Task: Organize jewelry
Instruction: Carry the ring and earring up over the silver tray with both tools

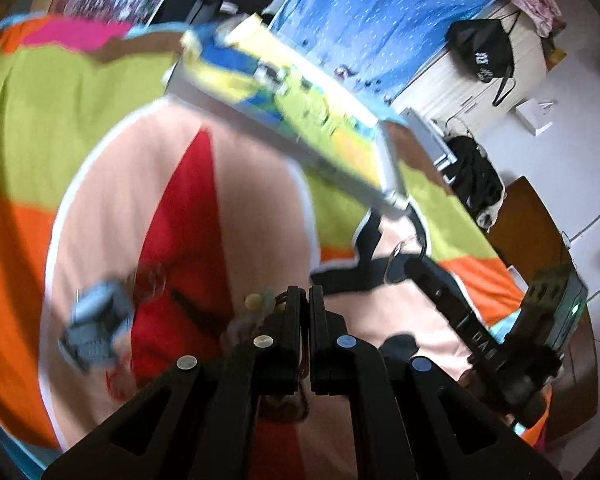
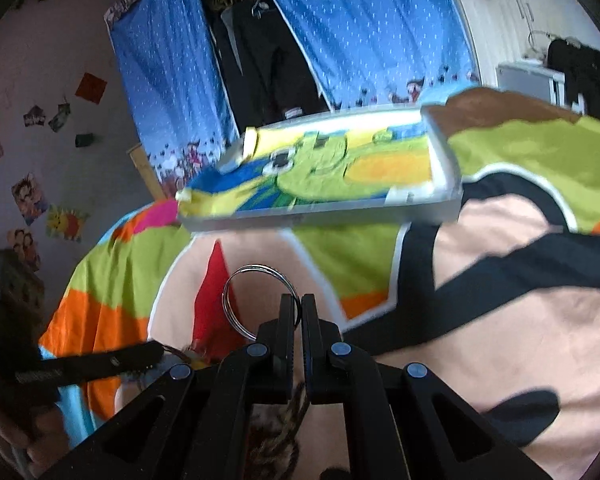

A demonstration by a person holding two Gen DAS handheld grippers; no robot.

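Observation:
My right gripper (image 2: 298, 300) is shut on a large silver ring (image 2: 260, 267), held above the bedspread. My left gripper (image 1: 305, 292) is also shut, with a pale beaded bracelet (image 1: 257, 304) bunched at its left finger and a cord running into the jaws. A braided brown strand hangs under each gripper. Farther back on the bed lies a white tray (image 2: 300, 216) lined with a yellow, green and blue cloth (image 2: 332, 168). In the right wrist view the left gripper (image 2: 158, 350) comes in from the lower left. A blurred grey-blue boxy item (image 1: 96, 320) lies left of my left gripper.
The colourful bedspread (image 1: 40, 120) covers the whole work area. Blue dotted curtains (image 2: 172, 80) hang behind the bed. A black bag (image 1: 480, 52) sits on a white cabinet at the right, and a dark wooden surface (image 1: 532, 224) stands beside the bed.

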